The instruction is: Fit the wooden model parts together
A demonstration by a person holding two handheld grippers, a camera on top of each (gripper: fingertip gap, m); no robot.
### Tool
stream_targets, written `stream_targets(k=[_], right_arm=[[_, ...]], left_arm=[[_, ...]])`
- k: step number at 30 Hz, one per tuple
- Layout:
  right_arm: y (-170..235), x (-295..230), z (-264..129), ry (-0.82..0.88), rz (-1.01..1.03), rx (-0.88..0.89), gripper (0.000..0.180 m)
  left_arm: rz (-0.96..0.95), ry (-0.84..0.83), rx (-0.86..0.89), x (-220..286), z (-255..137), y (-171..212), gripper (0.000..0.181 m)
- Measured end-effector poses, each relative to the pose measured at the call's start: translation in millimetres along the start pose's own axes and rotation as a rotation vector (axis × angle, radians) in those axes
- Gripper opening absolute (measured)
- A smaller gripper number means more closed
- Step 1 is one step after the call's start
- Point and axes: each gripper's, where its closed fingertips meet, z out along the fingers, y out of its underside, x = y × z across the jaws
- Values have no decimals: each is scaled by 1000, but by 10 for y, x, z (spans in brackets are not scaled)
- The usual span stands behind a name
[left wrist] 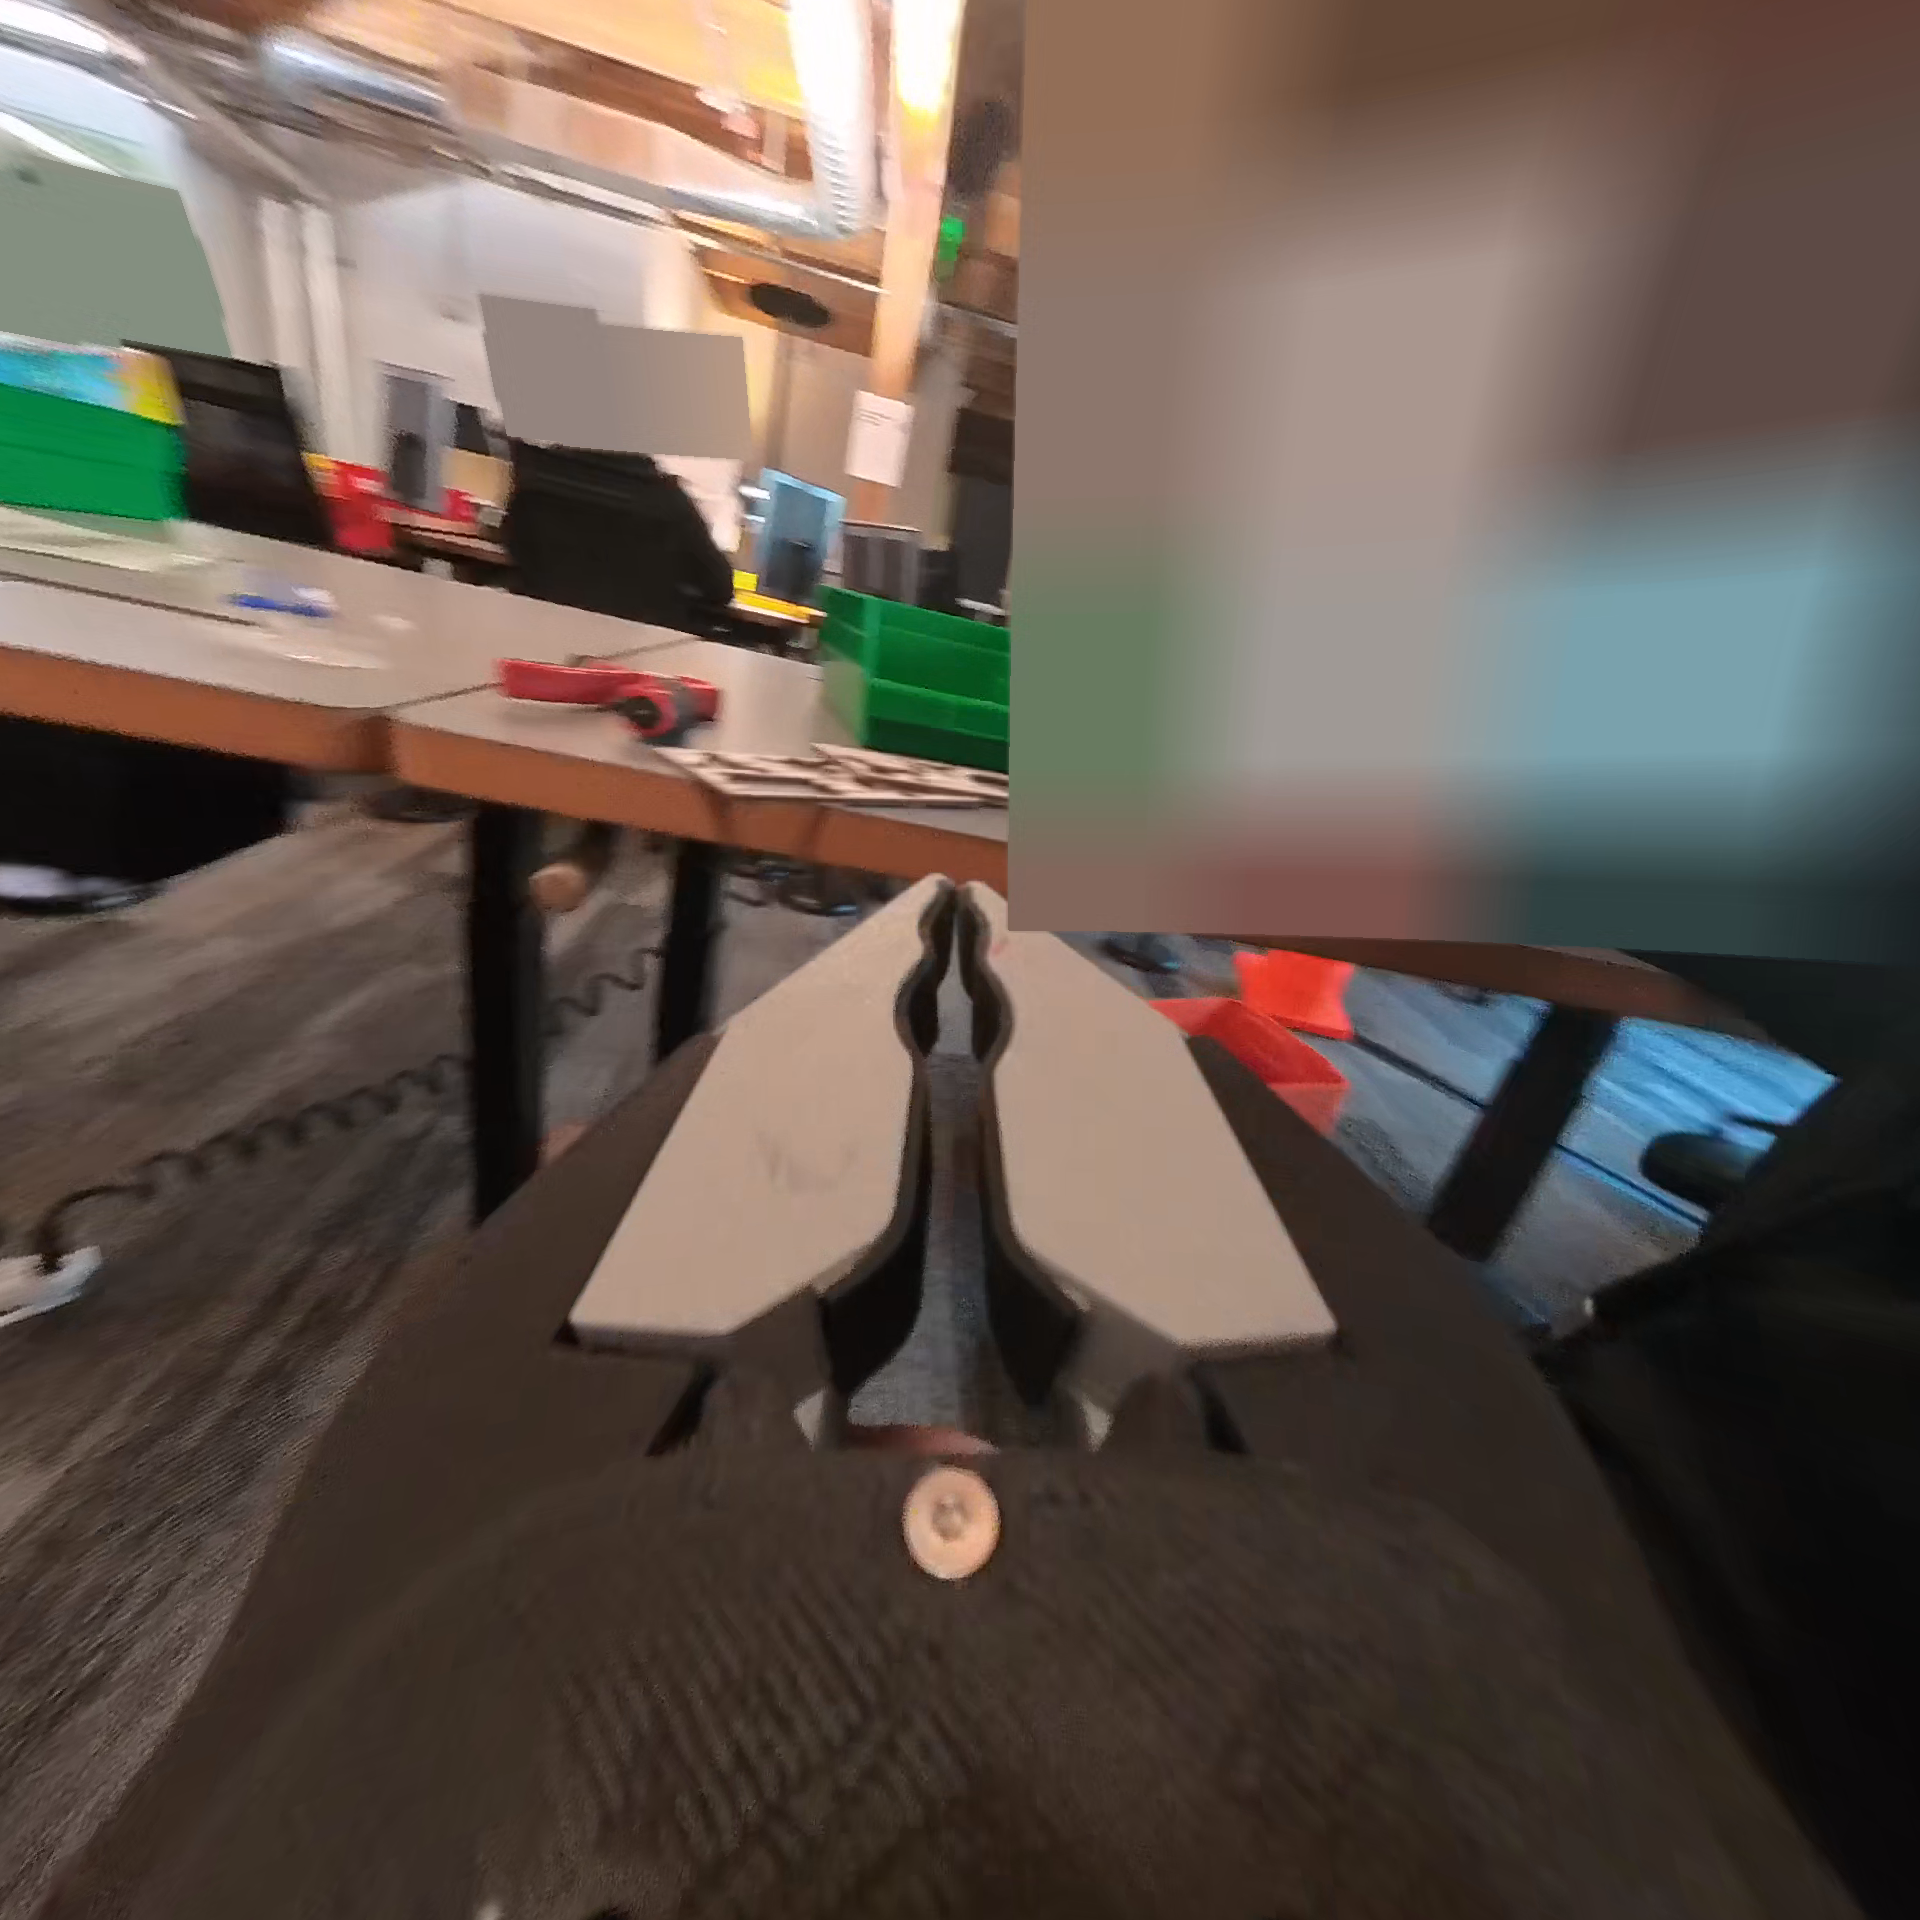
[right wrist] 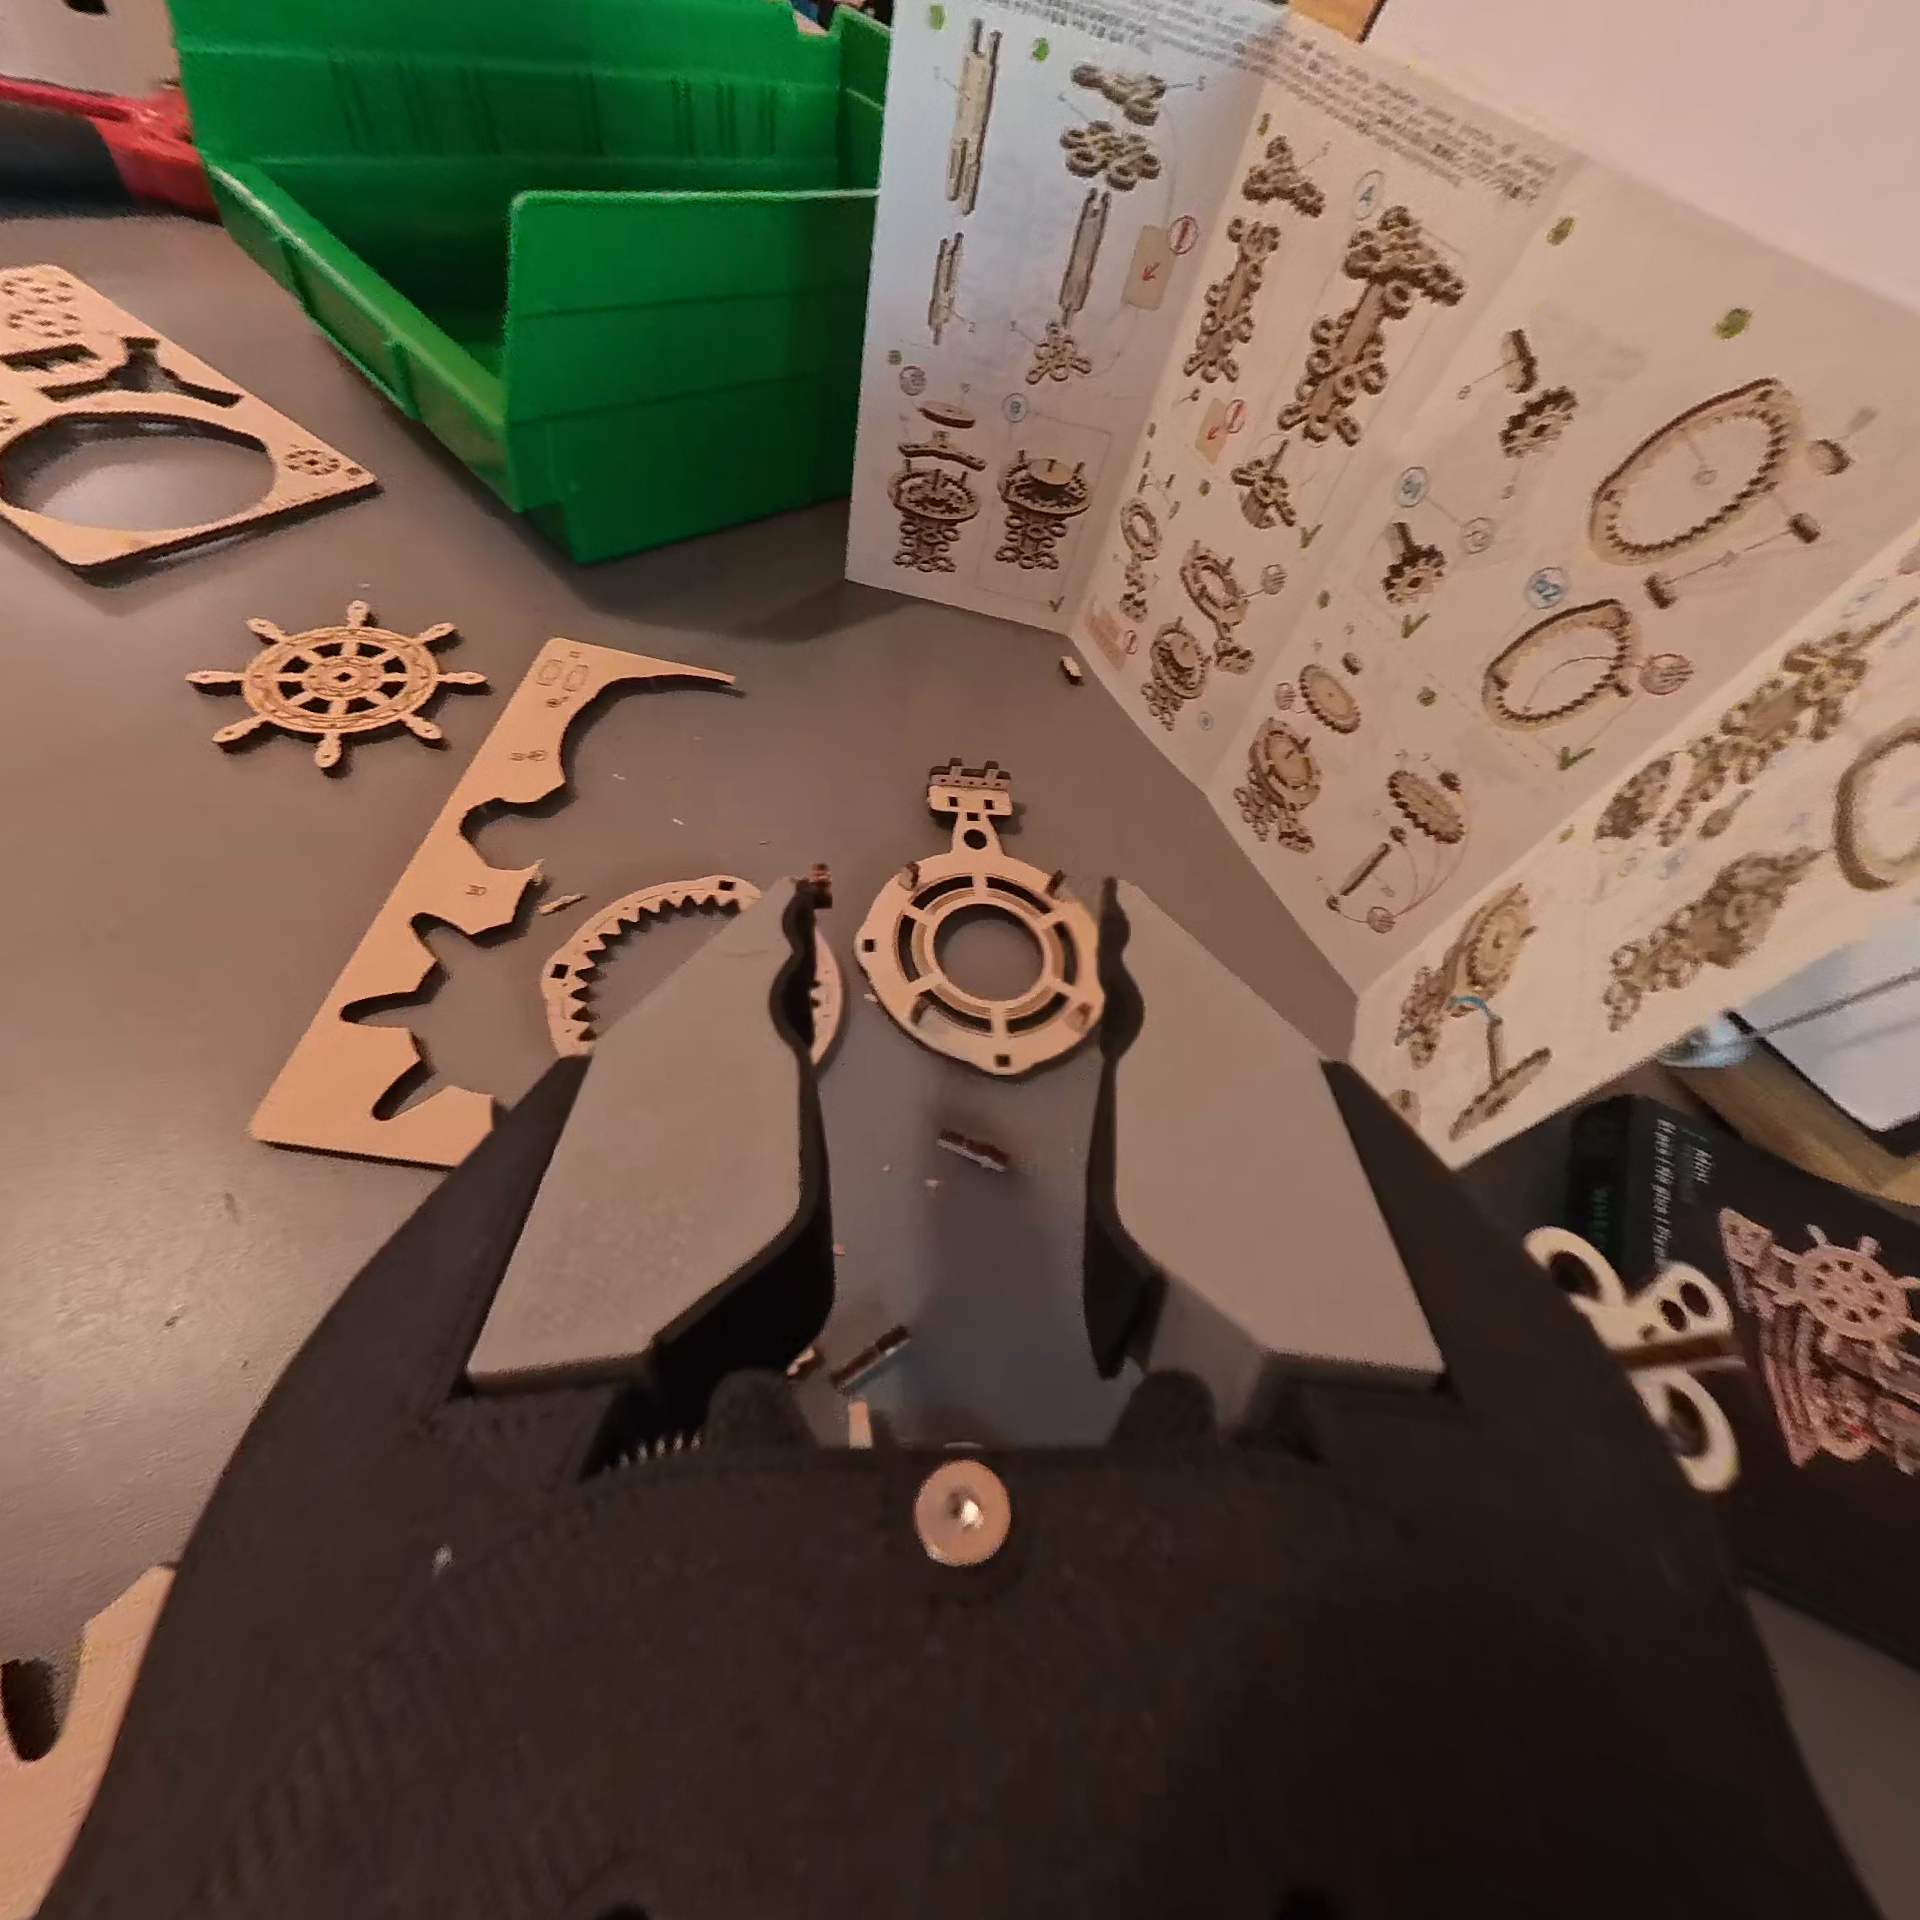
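In the right wrist view my right gripper [right wrist: 958, 899] is open and empty, low over the grey table [right wrist: 156, 1195]. A round wooden ring part with a stem [right wrist: 1039, 1023] lies flat between its fingertips. A toothed wooden ring gear [right wrist: 613, 951] lies just left, partly hidden by the left finger. A wooden ship's wheel [right wrist: 338, 681] lies farther left. Small wooden pins [right wrist: 971, 1148] lie between the fingers. In the left wrist view my left gripper [left wrist: 956, 894] is shut and empty, held off the table below its edge. Wooden sheets [left wrist: 831, 774] lie at that edge.
A punched-out wooden strip [right wrist: 468, 914] and another sheet [right wrist: 135, 436] lie to the left. Green bins [right wrist: 582, 260] stand at the back, and an unfolded instruction sheet [right wrist: 1351, 468] stands at the right. A black box [right wrist: 1766, 1351] is at the right front. A red tool [left wrist: 613, 694] lies on the table. The gap from one gripper's tips to the other's is roughly 65 cm. The wooden ship's wheel [right wrist: 338, 681] lies some 20 cm from my right tips, 50 cm from my left tips.
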Motion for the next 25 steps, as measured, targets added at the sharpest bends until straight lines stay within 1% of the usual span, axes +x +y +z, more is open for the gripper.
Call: stream_targets(k=[1, 2, 4, 7, 9, 12, 16, 22, 25], right_arm=[[-16, 45, -29, 26, 2, 13, 51], [-35, 98, -63, 53, 10, 32, 51], [-60, 214, -134, 103, 38, 62, 53], [-87, 362, -205, 183, 54, 92, 57], [-63, 390, -190, 214, 40, 71, 58], [29, 308, -97, 205, -11, -6, 60], [137, 209, 14, 202, -97, -95, 61], [212, 201, 72, 223, -144, -151, 61], [271, 248, 61, 255, -162, -184, 60]], left_arm=[[1, -68, 5, -71, -129, -20, 0], [-17, -126, 17, -132, -242, -43, 0], [-58, -176, 11, -187, -388, -40, 0], [-128, -222, -110, -264, -476, 129, 0], [-138, -249, -149, -258, -534, 183, 0], [-49, -299, -203, -206, -593, 240, 0], [102, -291, -391, -39, -508, 498, 2], [390, -281, -560, 195, -372, 756, 2], [484, -253, -672, 223, -270, 964, 3]])
